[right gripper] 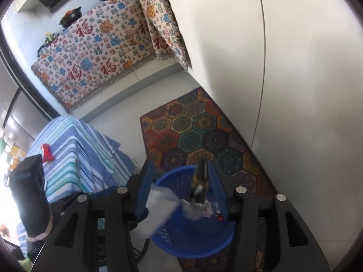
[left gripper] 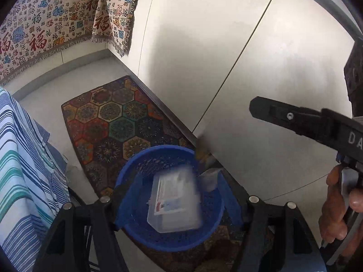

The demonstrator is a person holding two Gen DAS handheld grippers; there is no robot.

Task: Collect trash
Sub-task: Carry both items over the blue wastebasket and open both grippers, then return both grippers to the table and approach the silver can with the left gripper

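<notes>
Trash, a clear plastic box (left gripper: 174, 200), drops blurred into the blue basket (left gripper: 127, 181) on the rug below the left gripper (left gripper: 179, 200), its jaws parted, while the right gripper (right gripper: 181, 195), also parted, sheds crumpled wrappers (right gripper: 192, 208).

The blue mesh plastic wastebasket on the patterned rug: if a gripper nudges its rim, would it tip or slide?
The blue mesh plastic wastebasket looks thin-walled and perforated, so probably light and easy to shove. It stands on the hexagon-patterned rug, which likely resists sliding, so a rim push may tip it. The clear plastic box inside adds little ballast.
</notes>
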